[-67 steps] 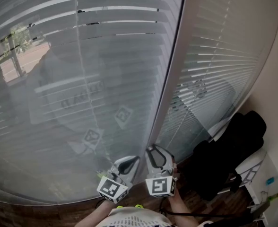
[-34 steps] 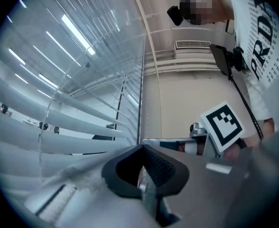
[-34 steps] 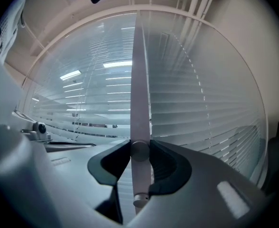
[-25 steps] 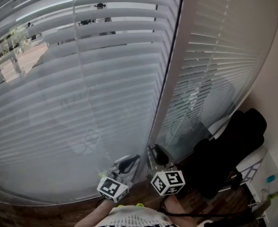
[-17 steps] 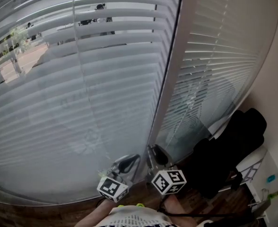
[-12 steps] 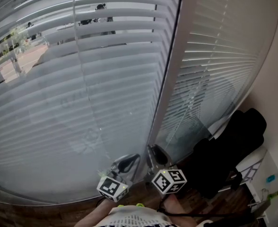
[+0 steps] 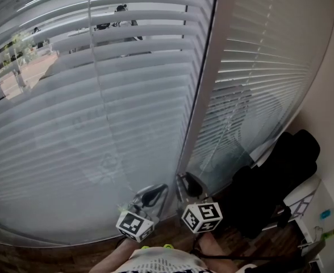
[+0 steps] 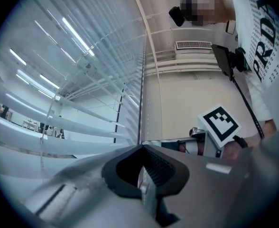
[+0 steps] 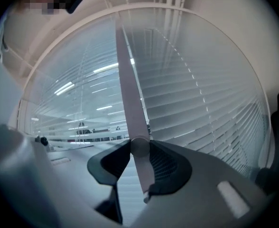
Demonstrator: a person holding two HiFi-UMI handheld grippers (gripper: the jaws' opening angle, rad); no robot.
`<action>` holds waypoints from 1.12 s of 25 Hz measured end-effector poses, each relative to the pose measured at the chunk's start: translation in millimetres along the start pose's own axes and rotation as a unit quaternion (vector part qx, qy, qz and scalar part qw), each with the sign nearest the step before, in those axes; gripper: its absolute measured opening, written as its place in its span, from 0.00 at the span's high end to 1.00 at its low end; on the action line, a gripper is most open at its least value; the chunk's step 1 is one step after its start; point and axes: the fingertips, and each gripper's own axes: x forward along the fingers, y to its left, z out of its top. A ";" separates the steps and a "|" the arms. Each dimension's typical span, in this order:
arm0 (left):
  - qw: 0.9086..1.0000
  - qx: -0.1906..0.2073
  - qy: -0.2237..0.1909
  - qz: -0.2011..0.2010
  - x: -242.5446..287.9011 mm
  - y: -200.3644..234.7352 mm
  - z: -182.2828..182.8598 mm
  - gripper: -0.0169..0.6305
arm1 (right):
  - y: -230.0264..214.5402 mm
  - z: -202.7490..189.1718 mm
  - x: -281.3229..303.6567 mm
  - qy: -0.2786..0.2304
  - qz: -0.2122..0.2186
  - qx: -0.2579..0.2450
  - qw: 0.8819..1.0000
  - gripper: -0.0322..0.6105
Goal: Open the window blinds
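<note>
Flat horizontal blinds (image 7: 99, 95) cover glass; right gripper (image 9: 139, 148) clamps the slim pale wand (image 9: 127, 80), left gripper (image 8: 142, 148) jaws together.

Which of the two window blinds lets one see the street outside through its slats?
The wide blind left of the white post: gaps between its upper slats show the street. The narrow blind to the right shows only thin bright lines.

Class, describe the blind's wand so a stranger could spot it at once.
Start at the white post dividing the two blinds. Near it hangs the wand, a slim pale rod gripped by the right gripper. Unlike the broad post and level slats, it is thin and upright.
</note>
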 end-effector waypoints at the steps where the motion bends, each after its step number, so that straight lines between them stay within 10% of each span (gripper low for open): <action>1: 1.000 -0.001 0.000 0.000 0.0 -0.4 0.1 0.99 | 0.6 0.9 -0.5 0.005 -0.002 -0.030 1.000 0.74; 10: 1.000 0.005 -0.001 -0.007 -1.2 -1.2 -1.7 0.99 | 16.2 10.1 -3.9 0.037 0.001 -0.327 0.944 0.71; 16: 1.000 0.002 0.004 -0.009 0.4 -3.0 -2.0 0.99 | 21.1 3.0 -0.4 0.043 -0.001 -0.405 0.913 0.74; 28: 1.000 -0.003 0.001 -0.010 3.9 -3.8 0.5 0.99 | 15.4 7.3 0.0 0.027 -0.005 -0.302 0.953 0.74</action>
